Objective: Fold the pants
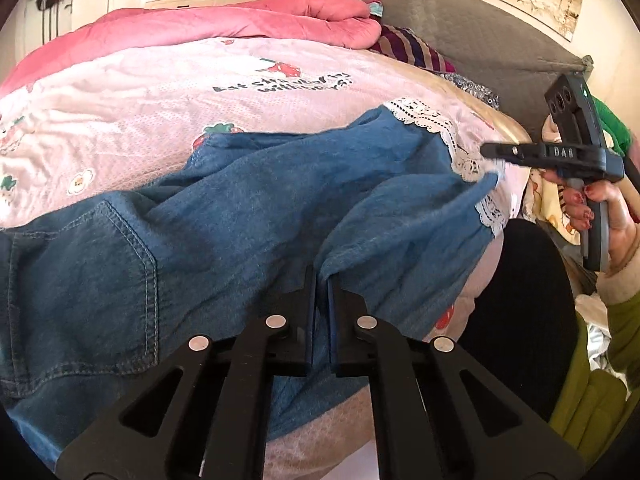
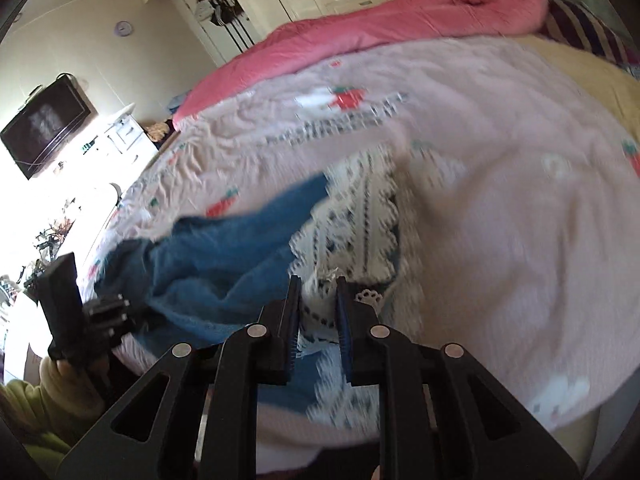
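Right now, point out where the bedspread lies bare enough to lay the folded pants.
Bare: the bedspread between the pink quilt and the pants. Crowded: the bed's head end, where a striped cloth lies, and the near edge, which the pants cover.

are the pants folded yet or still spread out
Still spread: the denim pants lie lengthwise across the bed sheet, lace hem far from the pocket end.
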Demonstrator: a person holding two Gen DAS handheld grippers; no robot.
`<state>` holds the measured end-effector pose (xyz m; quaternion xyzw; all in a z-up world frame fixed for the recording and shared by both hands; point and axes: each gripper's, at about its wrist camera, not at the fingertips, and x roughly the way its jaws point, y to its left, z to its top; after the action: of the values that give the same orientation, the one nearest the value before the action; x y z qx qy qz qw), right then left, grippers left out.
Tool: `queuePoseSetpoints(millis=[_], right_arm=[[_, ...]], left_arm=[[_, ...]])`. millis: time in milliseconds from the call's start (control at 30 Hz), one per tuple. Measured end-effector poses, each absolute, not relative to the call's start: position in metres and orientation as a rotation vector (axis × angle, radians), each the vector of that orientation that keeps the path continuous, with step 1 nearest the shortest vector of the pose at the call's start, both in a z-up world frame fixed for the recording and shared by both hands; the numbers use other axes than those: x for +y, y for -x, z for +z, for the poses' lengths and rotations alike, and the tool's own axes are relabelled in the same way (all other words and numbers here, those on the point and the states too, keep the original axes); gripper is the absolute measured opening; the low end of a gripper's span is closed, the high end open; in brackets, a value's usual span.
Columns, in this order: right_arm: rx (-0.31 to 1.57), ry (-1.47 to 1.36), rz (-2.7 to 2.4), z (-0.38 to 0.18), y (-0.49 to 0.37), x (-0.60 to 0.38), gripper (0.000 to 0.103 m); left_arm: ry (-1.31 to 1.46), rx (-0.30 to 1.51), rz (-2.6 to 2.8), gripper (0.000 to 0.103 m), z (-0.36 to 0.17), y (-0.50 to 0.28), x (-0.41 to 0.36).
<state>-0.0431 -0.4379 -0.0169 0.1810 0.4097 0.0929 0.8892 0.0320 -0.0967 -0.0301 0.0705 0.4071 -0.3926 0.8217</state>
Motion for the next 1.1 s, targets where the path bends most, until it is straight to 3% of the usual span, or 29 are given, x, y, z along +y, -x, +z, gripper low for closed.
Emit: queuePoseSetpoints(millis=[267,567,667,733,1100], right_arm=[[0.879,-0.378,0.192,-0.031,0.061,-0.444,0.016],[0.920,-0.355,0.200,-0.037,0.070,-0.441,0.029],[0.946,-0.326,0.191,-0.040,0.070,-0.439,0.029],[0.959,-0.292,0.182,-0.041,0.071,-0.438,0.010],[0.968,-0.261,0.196,-0.047,0.080,-0.448,0.008]], left_arm=[[-0.201,0.838,-0.850,0.000,-0.026,-0.020,-0.098],[-0.276,0.815,-0.866,0.000,-0.028,-0.011,-0.105],[-0.299,0.820,-0.869,0.000,-0.030,-0.009,-0.109],[-0.312,0.819,-0.863,0.000,-0.031,-0.008,-0.111],[-0.409,0.804,-0.905,0.000,-0.026,0.014,-0.108]])
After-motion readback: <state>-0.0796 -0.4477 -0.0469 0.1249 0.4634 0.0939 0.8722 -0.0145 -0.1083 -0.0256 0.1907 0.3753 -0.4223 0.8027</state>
